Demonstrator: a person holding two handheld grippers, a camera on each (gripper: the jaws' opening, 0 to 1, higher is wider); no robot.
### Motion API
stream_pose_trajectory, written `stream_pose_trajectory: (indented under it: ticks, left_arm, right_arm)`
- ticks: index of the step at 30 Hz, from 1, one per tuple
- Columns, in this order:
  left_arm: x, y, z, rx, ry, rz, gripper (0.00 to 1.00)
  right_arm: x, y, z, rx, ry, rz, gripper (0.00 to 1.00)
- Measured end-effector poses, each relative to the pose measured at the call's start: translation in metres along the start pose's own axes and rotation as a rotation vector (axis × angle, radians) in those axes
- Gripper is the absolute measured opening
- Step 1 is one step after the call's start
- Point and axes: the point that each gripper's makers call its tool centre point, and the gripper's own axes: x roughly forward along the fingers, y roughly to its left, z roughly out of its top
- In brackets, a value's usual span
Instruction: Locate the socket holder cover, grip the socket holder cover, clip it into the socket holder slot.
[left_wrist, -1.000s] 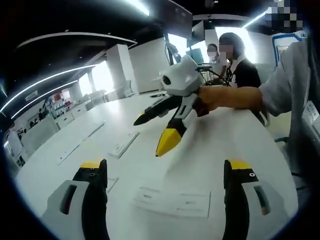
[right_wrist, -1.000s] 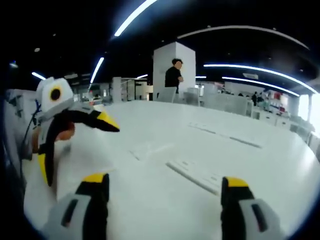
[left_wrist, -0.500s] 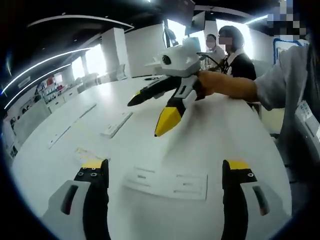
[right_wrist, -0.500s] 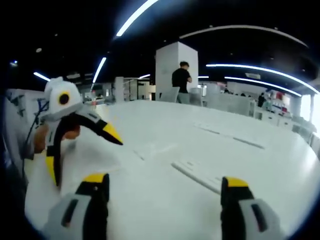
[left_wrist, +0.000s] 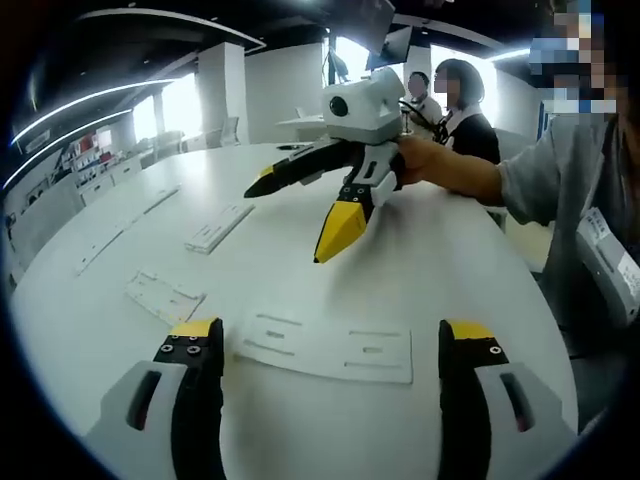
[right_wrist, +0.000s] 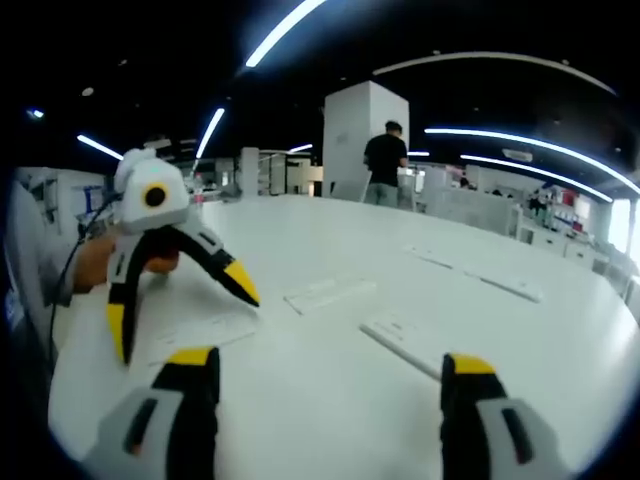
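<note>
Both cameras have dipped toward the white surface (left_wrist: 440, 270); the flat socket holder cover (left_wrist: 328, 348) now lies lower centre, between the left gripper (left_wrist: 325, 375) jaws — spread, empty; right gripper (left_wrist: 300, 215) likewise agape, hovering at upper centre — grasp not begun.

We cannot tell which of the flat white plates (left_wrist: 330, 348) on the table (left_wrist: 440, 260) is the socket holder cover; their cut-outs are too faint and small. In the right gripper view, the strips (right_wrist: 400, 338) at centre right blur into the tabletop. The person's sleeve (left_wrist: 560, 190) is cut off at the right edge, and the far shelving (left_wrist: 90, 165) at upper left is unreadable.
</note>
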Motion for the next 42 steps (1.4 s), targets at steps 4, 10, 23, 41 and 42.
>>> stream_pose_trajectory:
  ticks: [4,10,23,41,42]
  left_arm:
    - [-0.003,-0.005,0.002,0.017,0.001,-0.004,0.87]
    - [-0.009,-0.004,0.007,0.022,0.009,-0.009,0.87]
    - [-0.016,-0.002,-0.002,0.093,0.309,-0.02,0.81]
    - [-0.002,0.002,-0.013,0.206,0.583,-0.06,0.87]
    - [-0.002,0.001,-0.014,0.21,0.59,-0.063,0.87]
  right_arm:
    - [0.001,0.003,0.0,-0.013,0.007,0.002,0.91]
    - [0.001,0.005,0.0,-0.039,0.013,-0.001,0.91]
    - [-0.002,0.007,0.008,-0.04,-0.006,0.005,0.91]
    - [-0.003,0.012,0.006,-0.062,0.001,0.032,0.9]
    - [-0.003,0.012,0.006,-0.065,0.003,0.033,0.9]
